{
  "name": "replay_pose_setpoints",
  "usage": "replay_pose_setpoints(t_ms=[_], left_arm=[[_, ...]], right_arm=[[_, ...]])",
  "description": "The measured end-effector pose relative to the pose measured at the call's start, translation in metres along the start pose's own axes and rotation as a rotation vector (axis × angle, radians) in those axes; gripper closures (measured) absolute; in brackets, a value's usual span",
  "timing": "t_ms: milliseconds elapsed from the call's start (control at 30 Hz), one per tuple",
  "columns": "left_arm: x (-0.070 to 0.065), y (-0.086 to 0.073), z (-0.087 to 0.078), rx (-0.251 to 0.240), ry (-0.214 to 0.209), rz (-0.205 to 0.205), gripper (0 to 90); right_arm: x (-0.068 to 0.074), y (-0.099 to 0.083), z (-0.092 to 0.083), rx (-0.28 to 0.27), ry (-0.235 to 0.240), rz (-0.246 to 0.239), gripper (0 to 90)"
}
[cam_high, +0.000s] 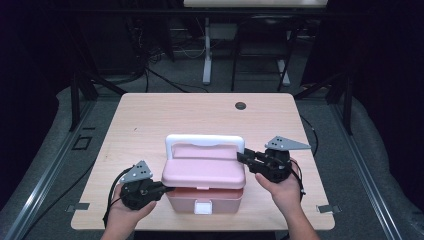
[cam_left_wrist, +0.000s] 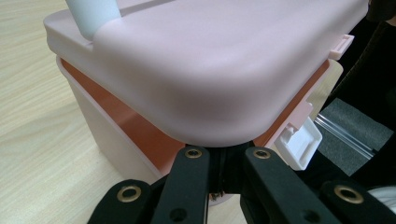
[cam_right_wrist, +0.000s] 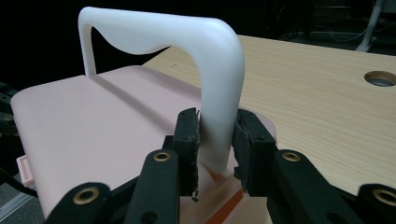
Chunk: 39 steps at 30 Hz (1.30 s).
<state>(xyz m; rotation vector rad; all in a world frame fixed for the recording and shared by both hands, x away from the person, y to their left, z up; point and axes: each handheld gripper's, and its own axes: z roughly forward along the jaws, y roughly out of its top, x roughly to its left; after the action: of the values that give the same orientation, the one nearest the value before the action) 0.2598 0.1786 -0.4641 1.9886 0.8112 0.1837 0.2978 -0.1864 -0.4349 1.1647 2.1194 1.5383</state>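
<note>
Under the lid's (cam_left_wrist: 210, 70) near corner my left tongs (cam_high: 167, 189) sit pressed together, their tips hidden beneath it. Beside them the pink box (cam_high: 205, 197) stands at the bench's (cam_high: 150, 115) front edge. Farther right, my right tongs (cam_right_wrist: 217, 140) pinch the white handle's (cam_right_wrist: 219, 84) post; beyond lies bare bench.

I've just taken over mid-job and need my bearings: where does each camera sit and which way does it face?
High view: above the table, looking forward and down; both hands, both tongs.
Left gripper view: on the left tongs, facing the pink box's raised lid.
Right gripper view: on the right tongs, straddling the white handle.
All share the box.
</note>
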Motion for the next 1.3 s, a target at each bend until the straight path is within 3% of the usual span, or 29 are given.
replay_pose_setpoints(t_ms=[433, 833, 1033, 1300], left_arm=[[0.002, 0.006, -0.002, -0.017, -0.005, -0.010, 90.0], [0.004, 0.013, -0.006, -0.029, -0.013, -0.006, 90.0], [0.004, 0.018, -0.008, -0.043, -0.014, -0.012, 90.0], [0.005, 0.026, -0.010, -0.060, -0.007, -0.009, 90.0]], right_arm=[[-0.006, -0.002, -0.012, -0.034, -0.037, 0.010, 73.3], [-0.002, -0.009, -0.030, -0.043, -0.101, 0.003, 79.0], [0.000, -0.019, -0.034, -0.005, -0.138, -0.013, 85.1], [-0.001, -0.037, -0.031, 0.030, -0.129, 0.002, 90.0]])
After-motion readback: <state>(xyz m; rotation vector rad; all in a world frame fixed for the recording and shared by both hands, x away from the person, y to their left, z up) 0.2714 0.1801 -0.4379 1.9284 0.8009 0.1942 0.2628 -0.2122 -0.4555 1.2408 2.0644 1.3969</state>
